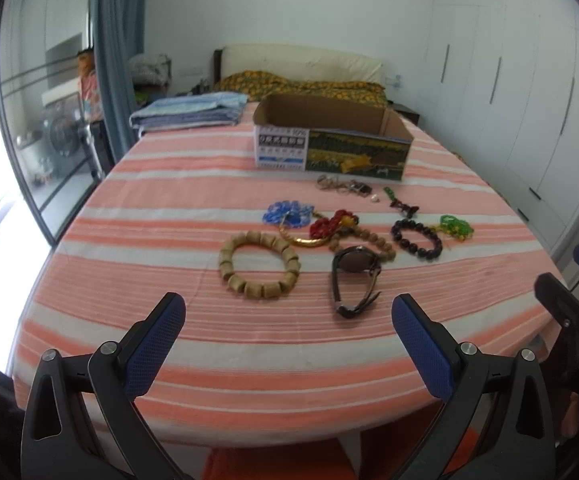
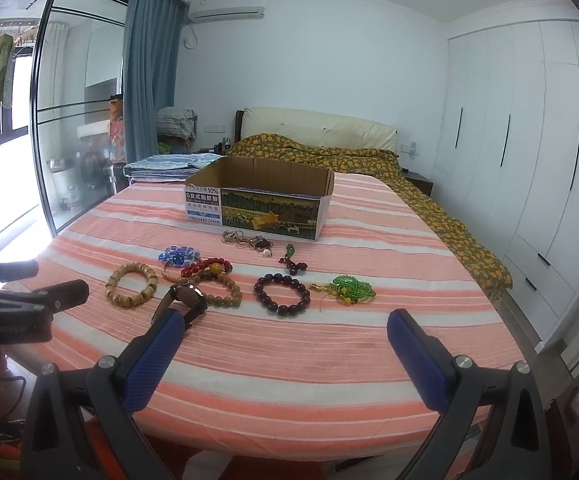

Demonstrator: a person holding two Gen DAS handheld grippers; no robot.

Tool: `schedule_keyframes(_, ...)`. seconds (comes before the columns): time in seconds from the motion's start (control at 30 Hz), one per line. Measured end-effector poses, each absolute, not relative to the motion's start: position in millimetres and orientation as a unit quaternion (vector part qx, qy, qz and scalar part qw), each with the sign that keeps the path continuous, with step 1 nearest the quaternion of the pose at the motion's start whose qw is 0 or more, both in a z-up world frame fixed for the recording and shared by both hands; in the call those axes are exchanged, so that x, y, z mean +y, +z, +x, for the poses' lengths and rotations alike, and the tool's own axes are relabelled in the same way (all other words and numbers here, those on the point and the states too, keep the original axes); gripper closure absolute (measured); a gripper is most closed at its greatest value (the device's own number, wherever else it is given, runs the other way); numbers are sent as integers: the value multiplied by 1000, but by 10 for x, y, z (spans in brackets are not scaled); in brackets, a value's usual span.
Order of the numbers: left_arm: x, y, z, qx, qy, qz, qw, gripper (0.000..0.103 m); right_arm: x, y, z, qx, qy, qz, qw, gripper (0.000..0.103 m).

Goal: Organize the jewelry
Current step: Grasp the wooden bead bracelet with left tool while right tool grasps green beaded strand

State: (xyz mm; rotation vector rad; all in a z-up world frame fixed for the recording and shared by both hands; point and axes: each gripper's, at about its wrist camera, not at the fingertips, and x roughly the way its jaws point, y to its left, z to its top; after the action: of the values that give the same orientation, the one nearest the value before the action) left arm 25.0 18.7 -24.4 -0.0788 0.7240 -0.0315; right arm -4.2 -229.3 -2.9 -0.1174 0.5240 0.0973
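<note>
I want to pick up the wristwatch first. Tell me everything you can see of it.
The wristwatch has a round dark face in a dark case and a dark brown strap that looks like leather. The strap is unfastened and trails toward the near edge of the striped bed cover. It lies on its side, nearest of all the pieces. Its case touches or overlaps the brown bead string behind it. Neither hand-held gripper touches it.

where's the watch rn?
In both views the wristwatch lies on the striped bedspread, nearest the grippers, between the tan wooden bracelet and the dark bead bracelet.
</note>
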Motion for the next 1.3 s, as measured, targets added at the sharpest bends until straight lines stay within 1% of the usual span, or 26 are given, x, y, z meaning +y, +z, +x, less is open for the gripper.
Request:
schedule_keyframes(0.2,434,-336,480,366,19,-53,929,0,-2437,-81,76,274,33,-47,960,0)
schedule_keyframes(0.4,753,-611,1025,403,40,-74,911,0,-2697,-216,274,304,15,-17,952,0)
schedule_keyframes(0.53,845,-825,1268,425,52,-67,901,0,-2859,-421,447,339,4,-18,941,0)
schedule_keyframes(0.7,947,-1091,1483,466,67,-73,879,0,-3036,-826,727,390,-14,-22,920,0)
schedule_keyframes(0.8,982,-1156,1504,477,77,-76,872,0,-3099,-981,817,406,-21,-20,913,0)
schedule_keyframes(0.93,934,-1191,1497,478,90,-50,873,0,-3154,-1161,916,438,-41,-6,898,0)
schedule_keyframes(1.0,932,-1198,1489,473,95,-50,875,0,-3199,-1163,890,427,-44,17,903,0)
schedule_keyframes(1.17,937,-1216,1456,466,107,-58,876,0,-3189,-1182,832,417,-47,8,908,0)
schedule_keyframes(1.3,917,-1219,1452,464,121,-64,875,0,-3218,-1148,951,448,-27,0,894,0)
